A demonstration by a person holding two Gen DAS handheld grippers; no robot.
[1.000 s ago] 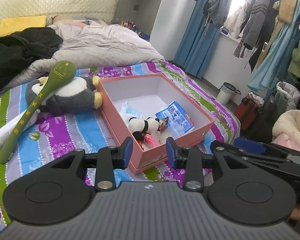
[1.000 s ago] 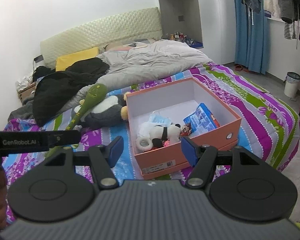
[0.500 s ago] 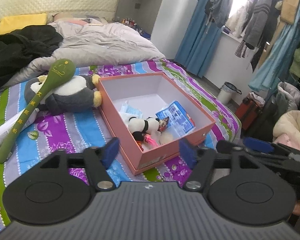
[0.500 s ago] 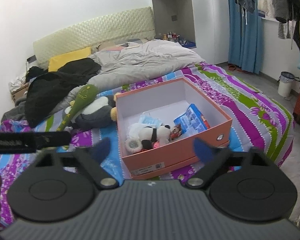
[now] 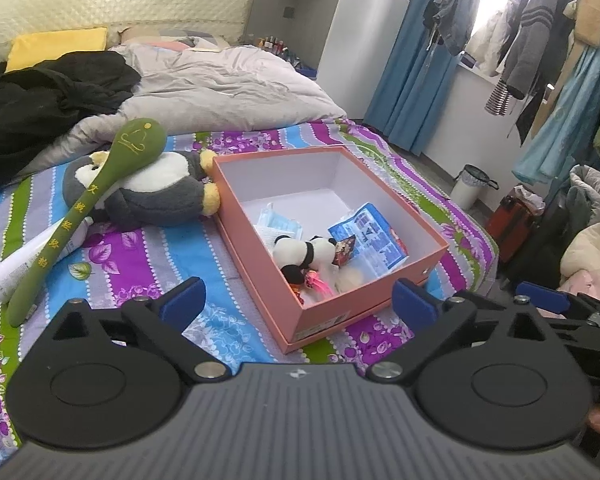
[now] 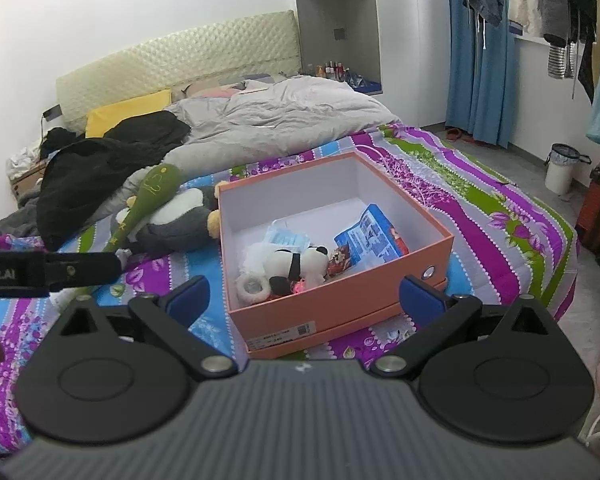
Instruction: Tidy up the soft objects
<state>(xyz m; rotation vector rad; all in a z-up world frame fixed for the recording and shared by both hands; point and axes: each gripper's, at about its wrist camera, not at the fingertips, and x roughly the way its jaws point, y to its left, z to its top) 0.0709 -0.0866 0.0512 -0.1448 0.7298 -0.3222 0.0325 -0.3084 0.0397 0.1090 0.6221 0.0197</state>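
Note:
An open pink box [image 5: 384, 304] [image 6: 340, 300] sits on the striped bedspread. It holds a small panda plush [image 5: 304, 250] [image 6: 296, 262], a blue packet [image 5: 370, 238] [image 6: 370, 236] and face masks [image 5: 278, 222]. A grey penguin plush [image 5: 156, 194] [image 6: 180, 220] lies left of the box with a long green plush stick [image 5: 80, 208] [image 6: 144, 200] across it. My left gripper [image 5: 298, 308] and right gripper [image 6: 302, 296] are both open and empty, held in front of the box's near edge.
A white tube [image 5: 36, 256] lies under the green stick. Black clothes [image 5: 40, 108] and a grey duvet [image 5: 228, 84] cover the far bed. Hanging clothes [image 5: 540, 40], a bin [image 5: 470, 186] and piled garments [image 5: 588, 248] stand to the right of the bed.
Both grippers have opened wide, from nearly shut a second ago. Both have drawn slightly back from the box.

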